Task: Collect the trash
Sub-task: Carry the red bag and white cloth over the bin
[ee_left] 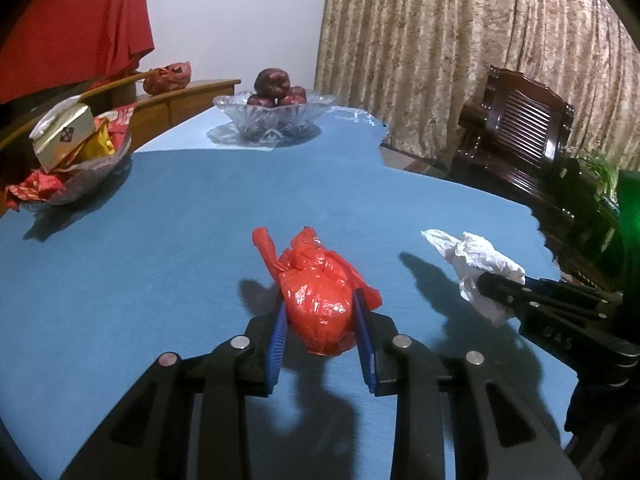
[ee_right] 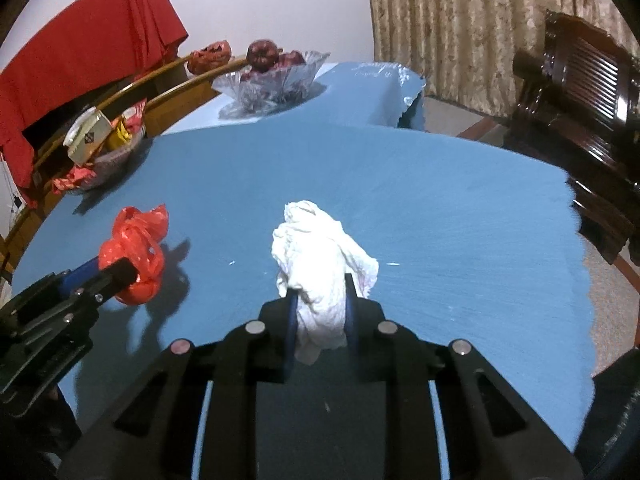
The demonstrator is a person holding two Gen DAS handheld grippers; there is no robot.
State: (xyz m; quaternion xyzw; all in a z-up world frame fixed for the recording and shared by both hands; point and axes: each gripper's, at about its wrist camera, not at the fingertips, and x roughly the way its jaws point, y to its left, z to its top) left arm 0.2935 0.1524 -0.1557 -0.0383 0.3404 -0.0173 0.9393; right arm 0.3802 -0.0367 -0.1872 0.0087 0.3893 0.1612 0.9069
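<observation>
My left gripper (ee_left: 322,304) is shut on a crumpled red plastic bag (ee_left: 320,292) and holds it over the blue tablecloth (ee_left: 160,264). The bag also shows in the right wrist view (ee_right: 136,256), held by the left gripper (ee_right: 120,276). My right gripper (ee_right: 320,292) is shut on a crumpled white tissue (ee_right: 316,260) above the cloth. The tissue shows in the left wrist view (ee_left: 480,268), pinched by the right gripper (ee_left: 494,286).
A glass bowl of dark red fruit (ee_left: 276,114) stands at the far end. A glass dish of snack packets (ee_left: 68,160) sits at the left. A dark wooden chair (ee_left: 528,132) stands off the table's right edge, a curtain (ee_left: 460,40) behind.
</observation>
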